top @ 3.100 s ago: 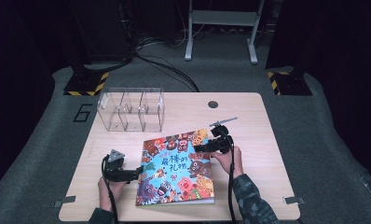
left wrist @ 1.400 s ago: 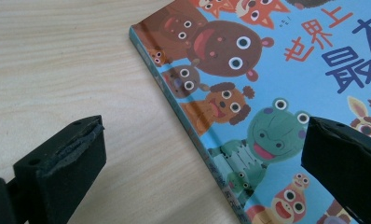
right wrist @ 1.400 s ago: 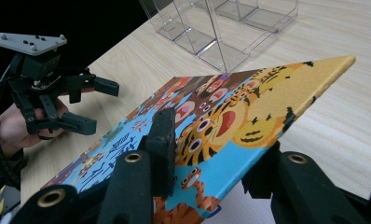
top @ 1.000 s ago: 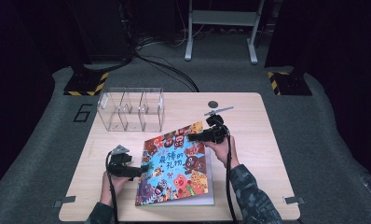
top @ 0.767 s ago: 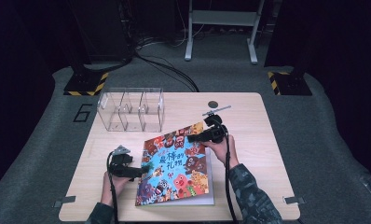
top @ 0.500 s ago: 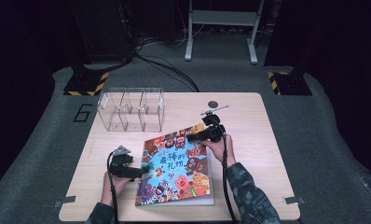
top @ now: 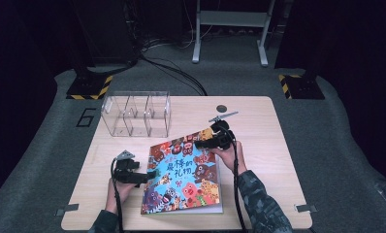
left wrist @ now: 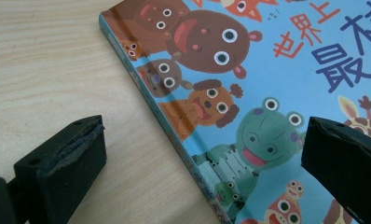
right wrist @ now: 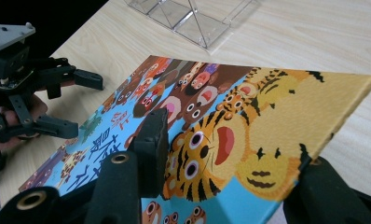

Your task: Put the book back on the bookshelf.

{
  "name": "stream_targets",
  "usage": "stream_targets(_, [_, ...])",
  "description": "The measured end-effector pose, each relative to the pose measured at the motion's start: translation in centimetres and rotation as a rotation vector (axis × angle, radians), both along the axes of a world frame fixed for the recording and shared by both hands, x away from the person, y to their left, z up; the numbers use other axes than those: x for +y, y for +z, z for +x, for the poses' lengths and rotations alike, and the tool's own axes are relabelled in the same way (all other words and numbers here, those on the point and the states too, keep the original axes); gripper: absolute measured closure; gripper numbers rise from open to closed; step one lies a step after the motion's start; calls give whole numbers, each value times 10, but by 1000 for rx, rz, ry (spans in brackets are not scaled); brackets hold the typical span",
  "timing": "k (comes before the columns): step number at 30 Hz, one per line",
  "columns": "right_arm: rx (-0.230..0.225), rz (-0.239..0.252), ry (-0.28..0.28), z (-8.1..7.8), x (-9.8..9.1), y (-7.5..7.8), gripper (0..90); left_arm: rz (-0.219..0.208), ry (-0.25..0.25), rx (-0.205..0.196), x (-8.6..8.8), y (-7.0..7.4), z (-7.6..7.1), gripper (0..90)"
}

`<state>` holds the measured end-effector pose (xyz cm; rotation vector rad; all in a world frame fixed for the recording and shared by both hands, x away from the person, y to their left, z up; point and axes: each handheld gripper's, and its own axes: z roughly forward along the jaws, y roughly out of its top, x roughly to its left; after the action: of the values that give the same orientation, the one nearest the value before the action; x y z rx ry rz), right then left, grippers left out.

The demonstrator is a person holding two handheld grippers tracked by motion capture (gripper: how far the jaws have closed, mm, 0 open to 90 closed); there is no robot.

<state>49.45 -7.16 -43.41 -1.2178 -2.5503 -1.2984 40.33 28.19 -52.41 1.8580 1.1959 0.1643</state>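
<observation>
Colourful book [right wrist: 211, 140] between right gripper [right wrist: 230, 154] jaws

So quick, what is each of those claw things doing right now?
Left gripper: open, jaws straddling the picture book's spine edge, gripping nothing.
Right gripper: closed on the book's front cover, lifting its corner.

A clear plastic organiser box with upright dividers [top: 136, 113] stood on the far left part of the pale wooden table [top: 259, 126], its near wall also visible in the right gripper view [right wrist: 193, 21]. A small round dark grommet hole [top: 222, 108] sat near the table's far edge. Grey carpet [top: 346, 145] surrounded the table, bearing a painted number six [top: 87, 117]. Black cables [top: 171, 70] trailed behind, between two yellow-and-black striped bases [top: 87, 90] and a white metal frame [top: 230, 29].
</observation>
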Motion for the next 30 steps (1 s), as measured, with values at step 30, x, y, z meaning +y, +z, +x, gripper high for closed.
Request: stream_targets(30, [-273,71,46,-38,-8,14,538,-70,-68,14,-6,19,21,0])
